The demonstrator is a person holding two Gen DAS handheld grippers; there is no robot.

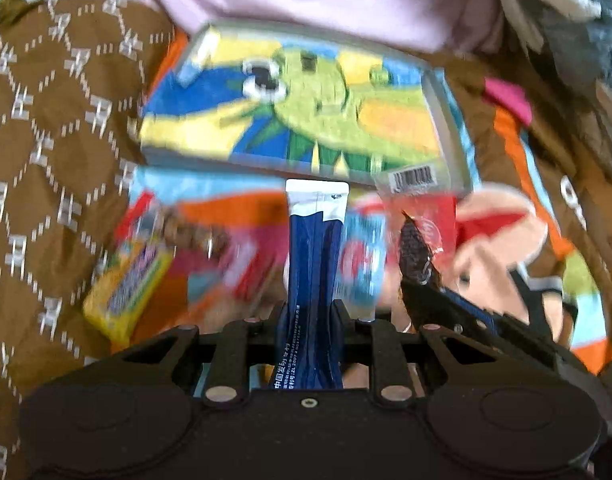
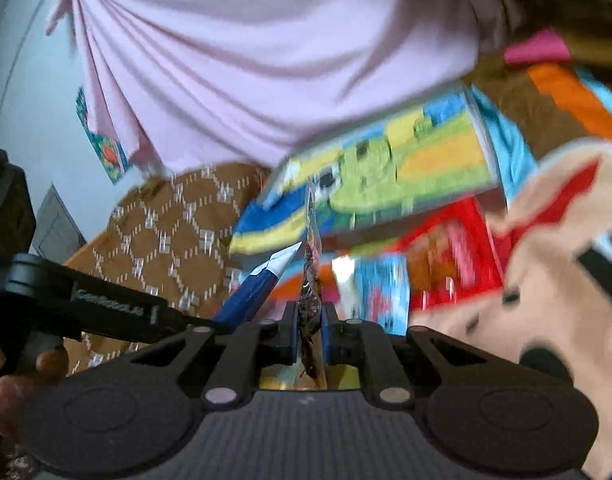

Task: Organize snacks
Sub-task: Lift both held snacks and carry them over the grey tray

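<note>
My left gripper (image 1: 311, 312) is shut on a dark blue sachet with a white top (image 1: 315, 256), held upright; the sachet also shows in the right wrist view (image 2: 258, 292). My right gripper (image 2: 309, 320) is shut on a clear packet of dark brown snack (image 2: 311, 280), seen edge-on; the packet also shows in the left wrist view (image 1: 418, 252), just right of the sachet. Both are held above a heap of snack packets: a yellow one (image 1: 126, 288), a light blue one (image 1: 364, 256) and a red one (image 2: 454, 256). A box with a green cartoon plant (image 1: 302, 108) lies behind them.
Everything rests on a brown patterned bedcover (image 1: 46, 140) with a colourful cartoon blanket (image 1: 498, 240). A pink cloth (image 2: 266, 60) hangs behind the box. The view is blurred by motion. The person's fingers (image 2: 2, 384) hold the left gripper at lower left.
</note>
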